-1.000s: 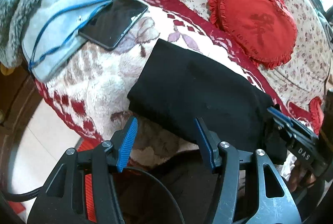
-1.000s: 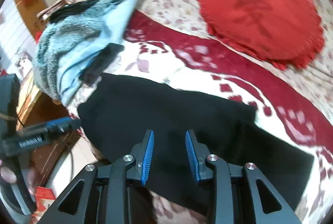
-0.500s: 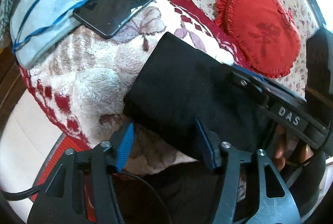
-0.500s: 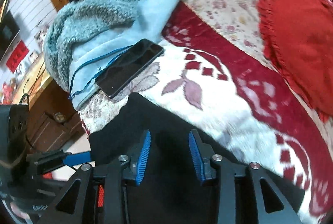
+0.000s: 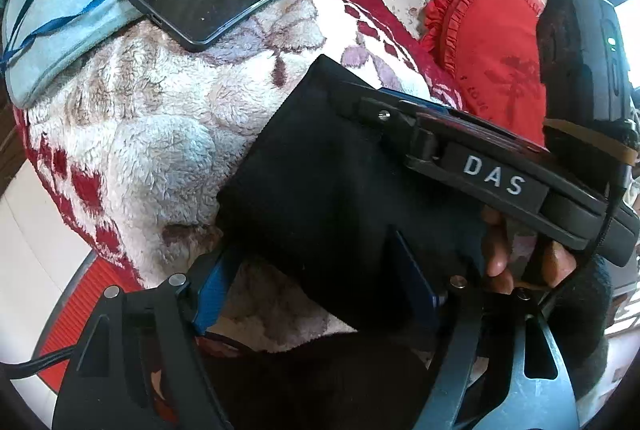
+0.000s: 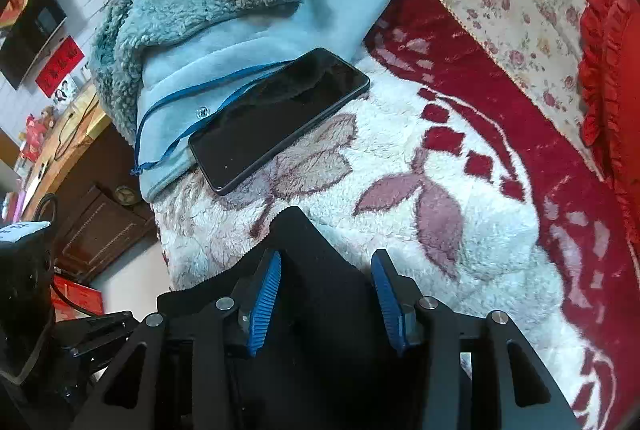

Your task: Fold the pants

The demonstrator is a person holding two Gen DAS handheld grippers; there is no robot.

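The folded black pants (image 5: 320, 182) lie on a white and red fleece blanket (image 5: 140, 150). My left gripper (image 5: 312, 282) straddles their near edge, its jaws opening, with cloth between the blue pads (image 5: 212, 290) but not pinched. In the left wrist view my right gripper (image 5: 480, 166), held by a hand (image 5: 500, 250), reaches over the far side of the pants. The right wrist view shows my right gripper (image 6: 326, 304) opening around the pants' corner (image 6: 304, 254), pads clear of the cloth. The left gripper (image 6: 80, 330) shows at lower left there.
A black phone (image 6: 280, 118) lies just beyond the pants' corner, half on a light blue fleece garment (image 6: 240, 10) with a blue cord. A red heart cushion (image 5: 492, 58) sits at the back right. The bed's edge drops to a floor with a red mat (image 5: 68, 330) and a wooden cabinet (image 6: 100, 222).
Both grippers' jaws have spread wider. The right gripper swept left across the pants to the corner near the phone. The left gripper sank closer to the pants' near edge.
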